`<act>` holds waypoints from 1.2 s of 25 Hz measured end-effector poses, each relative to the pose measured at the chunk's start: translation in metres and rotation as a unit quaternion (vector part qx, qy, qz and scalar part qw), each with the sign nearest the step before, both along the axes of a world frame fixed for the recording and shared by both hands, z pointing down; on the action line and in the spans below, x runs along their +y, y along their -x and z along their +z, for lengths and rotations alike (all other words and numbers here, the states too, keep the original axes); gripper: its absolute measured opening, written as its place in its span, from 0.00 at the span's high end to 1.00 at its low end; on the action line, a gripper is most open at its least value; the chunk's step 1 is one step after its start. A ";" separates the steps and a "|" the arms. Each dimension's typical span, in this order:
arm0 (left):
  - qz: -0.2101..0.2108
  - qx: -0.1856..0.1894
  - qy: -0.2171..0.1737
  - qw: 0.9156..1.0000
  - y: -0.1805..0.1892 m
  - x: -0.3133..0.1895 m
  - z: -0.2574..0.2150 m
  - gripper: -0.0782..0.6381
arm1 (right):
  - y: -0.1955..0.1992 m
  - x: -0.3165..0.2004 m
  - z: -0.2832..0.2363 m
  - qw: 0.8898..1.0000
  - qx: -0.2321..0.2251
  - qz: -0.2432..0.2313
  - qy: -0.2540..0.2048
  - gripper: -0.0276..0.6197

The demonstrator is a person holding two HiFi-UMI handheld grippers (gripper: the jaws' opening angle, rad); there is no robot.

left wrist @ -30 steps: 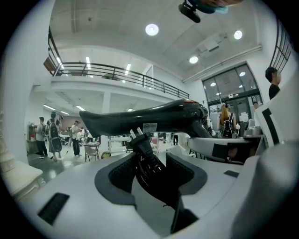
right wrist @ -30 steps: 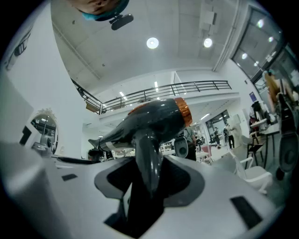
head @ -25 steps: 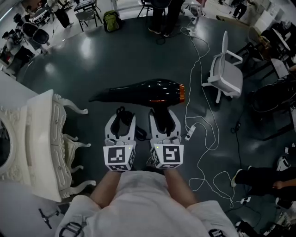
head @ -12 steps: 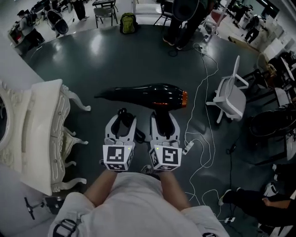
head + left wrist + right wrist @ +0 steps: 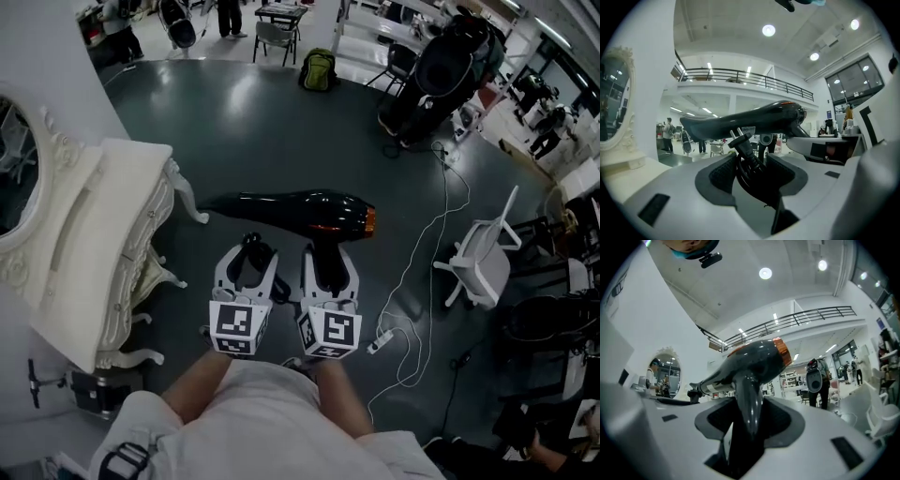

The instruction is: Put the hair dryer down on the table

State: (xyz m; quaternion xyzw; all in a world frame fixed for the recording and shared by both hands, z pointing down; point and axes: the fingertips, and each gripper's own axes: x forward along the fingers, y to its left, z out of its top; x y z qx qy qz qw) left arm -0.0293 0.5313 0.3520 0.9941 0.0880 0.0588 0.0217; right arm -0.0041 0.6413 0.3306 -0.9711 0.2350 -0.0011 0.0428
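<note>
Swinging round since a second ago, the head view now brings the white carved counter and its oval mirror higher along the left side, while the white chair has slid toward the right edge; both tools and their load keep the same pose in front of the person. The right tool is closed on the black handle of the hair dryer, and its own view shows the handle pinched between the two dark pads with the barrel crossing above them. The dryer lies level in the air over the dark floor, narrow nozzle pointing left toward the counter's near right corner, orange ring at the rear on the right. It is not touching the counter. The left tool, just beside the right one, is clamped on the bundled black cord; in the left gripper view the two-pin plug sticks up from between the pads. A white cable trails over the floor near the chair, and a green backpack stands well beyond.
</note>
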 end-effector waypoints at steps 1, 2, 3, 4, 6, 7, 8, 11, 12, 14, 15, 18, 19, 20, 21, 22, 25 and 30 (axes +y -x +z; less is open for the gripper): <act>-0.007 0.001 0.000 1.000 0.002 -0.008 0.001 0.60 | 0.000 -0.007 0.001 1.000 -0.002 -0.005 0.000 0.65; -0.014 0.002 0.001 1.000 0.003 -0.016 0.001 0.60 | -0.001 -0.015 0.001 1.000 -0.003 -0.010 -0.001 0.65; -0.021 0.002 0.005 1.000 0.004 -0.025 0.002 0.60 | -0.002 -0.023 0.001 1.000 -0.004 -0.016 -0.001 0.65; -0.028 0.003 0.009 1.000 0.005 -0.034 0.002 0.60 | -0.003 -0.031 0.000 1.000 -0.003 -0.022 0.000 0.65; -0.045 0.004 0.015 0.999 0.008 -0.052 0.003 0.60 | -0.002 -0.050 -0.002 0.999 0.000 -0.039 0.005 0.65; -0.053 0.004 0.017 0.998 0.011 -0.061 0.005 0.60 | -0.001 -0.061 -0.002 0.999 0.002 -0.048 0.008 0.65; -0.062 0.003 0.017 0.998 0.014 -0.070 0.007 0.60 | 0.001 -0.072 -0.002 0.998 0.004 -0.058 0.011 0.65; -0.086 0.000 0.018 0.996 0.022 -0.098 0.009 0.60 | 0.006 -0.105 0.000 0.996 0.006 -0.088 0.016 0.65; -0.096 0.000 0.018 0.995 0.025 -0.108 0.009 0.60 | 0.007 -0.116 0.001 0.995 0.004 -0.098 0.017 0.65; -0.118 -0.002 0.018 0.993 0.033 -0.128 0.009 0.60 | 0.009 -0.138 0.003 0.993 -0.001 -0.120 0.017 0.65; -0.128 -0.003 0.018 0.992 0.038 -0.138 0.010 0.60 | 0.011 -0.149 0.005 0.991 -0.004 -0.131 0.018 0.65; -0.160 -0.009 0.015 0.987 0.054 -0.170 0.015 0.60 | 0.019 -0.185 0.011 0.987 -0.010 -0.162 0.018 0.65; -0.171 -0.010 0.013 0.985 0.059 -0.181 0.016 0.60 | 0.022 -0.198 0.013 0.985 -0.011 -0.174 0.018 0.65; -0.183 -0.010 0.012 0.983 0.065 -0.193 0.016 0.61 | 0.026 -0.211 0.014 0.982 -0.012 -0.186 0.018 0.65; -0.195 -0.011 0.010 0.981 0.070 -0.205 0.017 0.61 | 0.029 -0.225 0.016 0.980 -0.012 -0.200 0.018 0.65; -0.207 -0.011 0.009 0.978 0.076 -0.216 0.018 0.61 | 0.033 -0.238 0.017 0.977 -0.012 -0.213 0.018 0.65; -0.237 -0.015 0.010 0.971 0.088 -0.245 0.022 0.61 | 0.039 -0.271 0.021 0.970 -0.017 -0.240 0.017 0.65; -0.272 -0.029 0.020 0.962 0.105 -0.291 0.035 0.61 | 0.043 -0.321 0.035 0.962 -0.036 -0.270 0.020 0.65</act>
